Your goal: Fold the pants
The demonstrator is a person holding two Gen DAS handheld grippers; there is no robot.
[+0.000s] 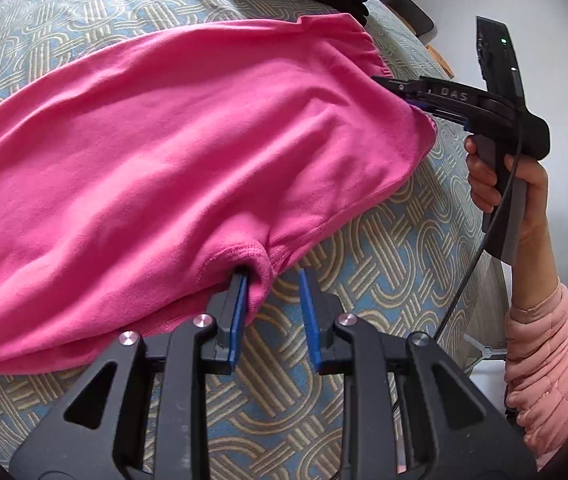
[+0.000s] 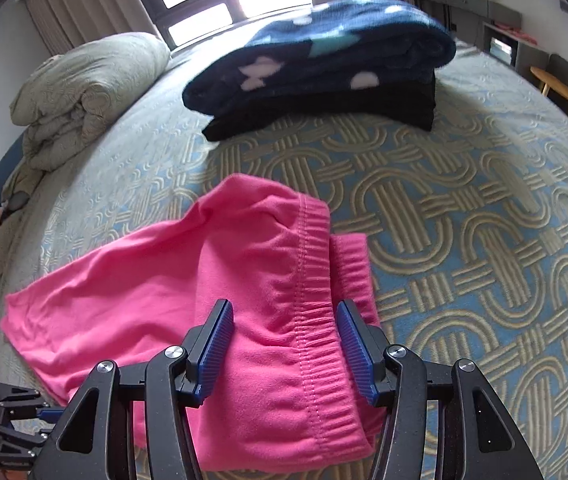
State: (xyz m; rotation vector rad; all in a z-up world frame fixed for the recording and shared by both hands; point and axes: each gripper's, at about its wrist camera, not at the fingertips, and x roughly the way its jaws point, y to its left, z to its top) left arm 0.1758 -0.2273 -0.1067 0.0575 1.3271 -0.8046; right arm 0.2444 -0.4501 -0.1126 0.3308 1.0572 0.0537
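So the left gripper [image 1: 272,276] sits nearest with its jaws apart, one blue pad tucked into the crotch fold of the pink pants [image 1: 188,152] and the other bare, while the right gripper [image 2: 284,344] straddles the waistband, pads not clearly pinching. The pants lie across the patterned bed cover [image 2: 464,220], long axis running waistband to legs, short of the folded dark clothes stack [image 2: 320,80].
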